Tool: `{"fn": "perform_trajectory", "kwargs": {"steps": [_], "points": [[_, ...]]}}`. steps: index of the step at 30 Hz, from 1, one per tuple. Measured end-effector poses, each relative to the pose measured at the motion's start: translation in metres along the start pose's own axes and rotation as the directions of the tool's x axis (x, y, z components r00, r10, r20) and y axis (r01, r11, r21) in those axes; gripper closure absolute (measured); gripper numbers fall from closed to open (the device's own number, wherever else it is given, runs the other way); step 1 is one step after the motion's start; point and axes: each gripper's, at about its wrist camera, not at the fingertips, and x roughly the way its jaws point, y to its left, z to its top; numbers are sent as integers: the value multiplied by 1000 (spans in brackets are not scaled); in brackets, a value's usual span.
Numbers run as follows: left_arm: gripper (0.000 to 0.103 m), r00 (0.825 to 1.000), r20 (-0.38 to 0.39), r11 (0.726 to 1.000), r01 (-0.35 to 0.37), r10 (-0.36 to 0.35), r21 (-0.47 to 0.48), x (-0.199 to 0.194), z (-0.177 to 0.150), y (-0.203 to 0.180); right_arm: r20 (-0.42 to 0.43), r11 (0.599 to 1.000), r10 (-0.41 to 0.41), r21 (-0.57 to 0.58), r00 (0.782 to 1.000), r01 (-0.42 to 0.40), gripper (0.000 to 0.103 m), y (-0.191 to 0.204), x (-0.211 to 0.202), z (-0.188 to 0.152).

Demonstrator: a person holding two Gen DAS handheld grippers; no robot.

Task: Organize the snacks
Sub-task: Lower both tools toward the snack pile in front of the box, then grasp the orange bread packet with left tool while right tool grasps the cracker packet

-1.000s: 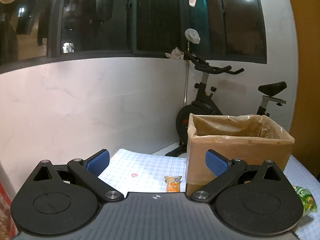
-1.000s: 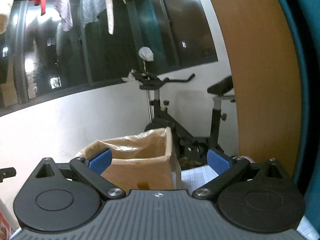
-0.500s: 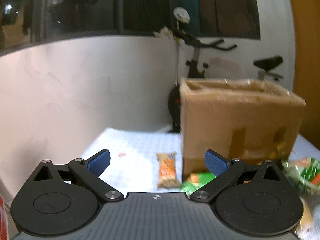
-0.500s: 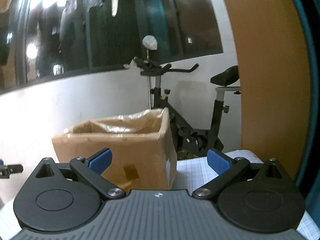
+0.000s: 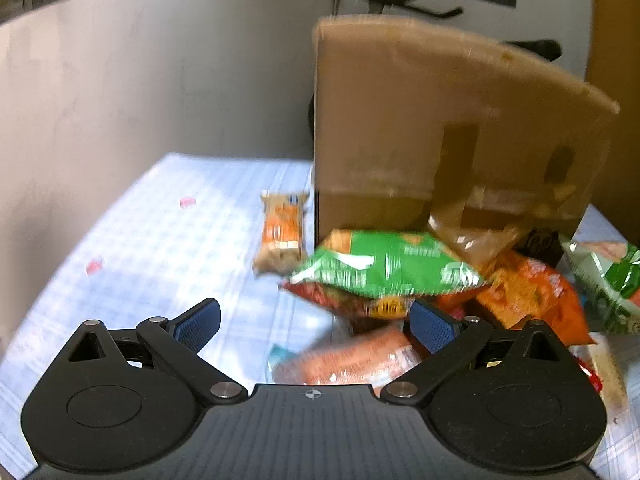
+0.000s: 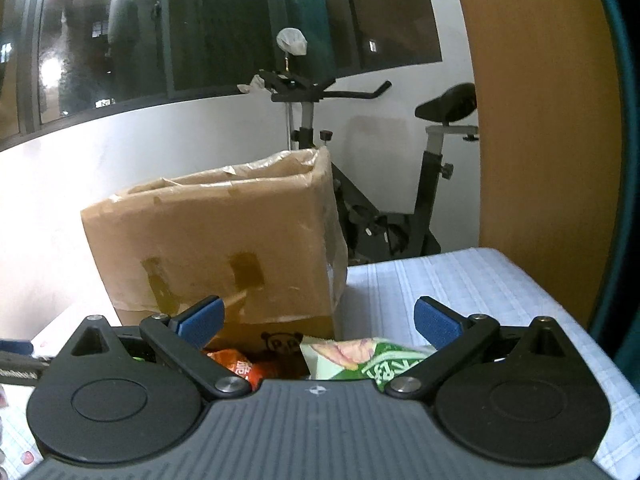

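both tongs gape wide, holding nothing. left tongs [image 5: 314, 322] hover over a pink packet [image 5: 344, 362] on the desk [image 5: 160, 240]; green bag [image 5: 384, 268] ahead, cardboard box [image 5: 420, 120] behind. right tongs [image 6: 318, 322] face that box.

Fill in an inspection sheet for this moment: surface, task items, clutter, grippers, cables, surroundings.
Surface: table with pale checked cloth, a few small pink bits on it.
Task items: cardboard box upright, open-topped, plastic-lined; green snack bag atop a pile in front of it; orange snack bag beside it; orange bar lying apart to the left; second green bag near the right gripper.
Clutter: pink wrapped pack under the left gripper; blurred.
Grippers: left gripper open, empty, over the pile; right gripper open, empty.
Cables: nothing seen.
Surroundings: exercise bike, white wall, dark windows, wooden panel.
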Motion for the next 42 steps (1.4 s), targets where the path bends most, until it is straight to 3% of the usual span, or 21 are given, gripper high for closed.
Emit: {"fn": "perform_trajectory", "kwargs": {"steps": [8,22,28,31,34,42], "points": [[1,996,-86,999,-1,-2,-40,20,-10,-4,-38,1000,-22,10,999,22,0,-8,8,-14],[0,993,-88,992,65,-75,-112,37,-18,-4,-94,999,-26,43,995,30,1,-15,10,-37],[0,983,-154,982,73,-100,-171,53,-23,0,-100,999,-18,47,995,23,1,-13,9,-39],[4,984,-147,984,74,-98,-161,52,-23,1,-94,999,-6,51,996,11,1,-11,6,-39],[8,991,-127,986,29,-51,-166,44,-26,7,-93,999,-14,45,996,18,1,-10,3,-40],[14,997,-71,967,-24,6,-253,26,-34,36,-67,996,-50,71,996,55,8,-14,-16,-52]]}}
